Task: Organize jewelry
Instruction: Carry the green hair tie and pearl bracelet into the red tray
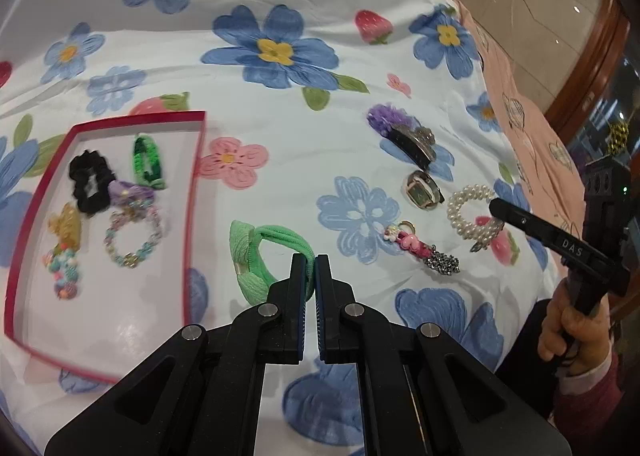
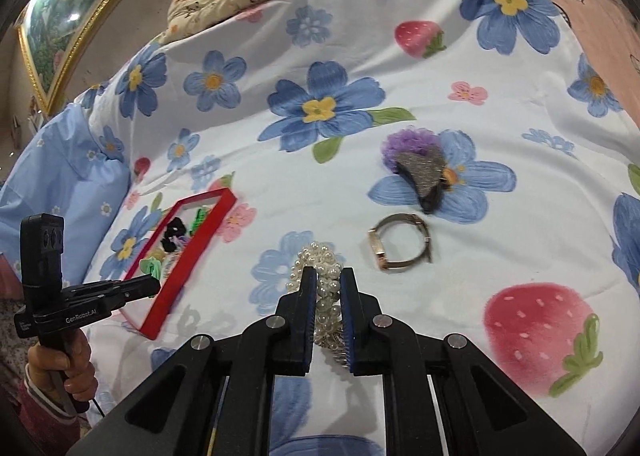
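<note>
**Both tools clamped on hair pieces over the flowered bedspread**

The left tool [image 1: 311, 262] has its jaws nearly together on the band of a green hair tie [image 1: 262, 258], which lies on the bedspread [image 1: 280, 127] just right of the red-rimmed box [image 1: 198, 171]. Inside the box sit a black scrunchie [image 1: 89, 180], a green band [image 1: 148, 161], a beaded bracelet [image 1: 132, 236] and a gold clip with a bead string [image 1: 64, 240].

The right tool [image 2: 327, 276] grips a pearl bracelet [image 2: 320, 268] between its fingers, which are closed against the beads. A watch [image 2: 400, 242] lies just beyond it to the right, with a grey hair claw [image 2: 426, 175] and a purple scrunchie [image 2: 404, 143] farther on. In the left view, a pink charm keyring [image 1: 420, 250] lies between the green tie and the pearls.
</note>
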Action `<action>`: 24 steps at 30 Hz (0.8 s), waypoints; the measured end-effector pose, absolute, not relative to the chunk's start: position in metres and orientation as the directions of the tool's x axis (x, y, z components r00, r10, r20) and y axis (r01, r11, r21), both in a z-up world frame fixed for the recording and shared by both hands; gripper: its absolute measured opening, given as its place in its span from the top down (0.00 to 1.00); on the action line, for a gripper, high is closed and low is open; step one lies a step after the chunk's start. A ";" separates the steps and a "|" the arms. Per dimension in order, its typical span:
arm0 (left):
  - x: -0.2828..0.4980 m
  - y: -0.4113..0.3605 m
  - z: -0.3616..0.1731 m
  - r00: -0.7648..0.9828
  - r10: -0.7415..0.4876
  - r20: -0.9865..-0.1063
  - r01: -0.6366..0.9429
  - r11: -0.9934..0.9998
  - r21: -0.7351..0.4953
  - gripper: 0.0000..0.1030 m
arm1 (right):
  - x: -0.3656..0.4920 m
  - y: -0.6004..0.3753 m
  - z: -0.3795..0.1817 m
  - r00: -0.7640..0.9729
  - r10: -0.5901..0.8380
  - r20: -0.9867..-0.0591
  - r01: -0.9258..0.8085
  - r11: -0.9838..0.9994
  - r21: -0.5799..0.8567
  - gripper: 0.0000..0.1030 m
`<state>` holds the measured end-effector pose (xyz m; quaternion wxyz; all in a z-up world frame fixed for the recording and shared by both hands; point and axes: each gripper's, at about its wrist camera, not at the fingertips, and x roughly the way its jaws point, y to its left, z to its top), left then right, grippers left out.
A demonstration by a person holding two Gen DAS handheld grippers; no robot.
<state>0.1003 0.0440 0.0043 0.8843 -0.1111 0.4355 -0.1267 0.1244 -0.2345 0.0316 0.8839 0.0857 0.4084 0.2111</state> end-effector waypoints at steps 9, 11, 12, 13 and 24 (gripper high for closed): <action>0.080 0.080 0.006 0.624 -0.281 -0.730 0.050 0.946 -0.321 0.97 | 0.120 -0.186 0.028 0.515 0.518 -0.683 -0.385 0.852 0.355 0.89; 0.076 0.088 0.006 0.629 -0.270 -0.729 0.032 0.946 -0.323 0.97 | 0.120 -0.172 0.026 0.498 0.534 -0.683 -0.407 0.839 0.360 0.89; 0.074 0.093 0.005 0.631 -0.263 -0.730 0.021 0.946 -0.323 0.97 | 0.119 -0.165 0.026 0.488 0.544 -0.683 -0.418 0.832 0.365 0.89; 0.072 0.097 0.005 0.633 -0.259 -0.730 0.014 0.946 -0.323 0.97 | 0.119 -0.159 0.025 0.479 0.553 -0.682 -0.429 0.825 0.368 0.89; 0.051 0.143 -0.001 0.651 -0.199 -0.733 -0.079 0.942 -0.326 0.97 | 0.117 -0.094 0.021 0.395 0.618 -0.680 -0.523 0.759 0.386 0.89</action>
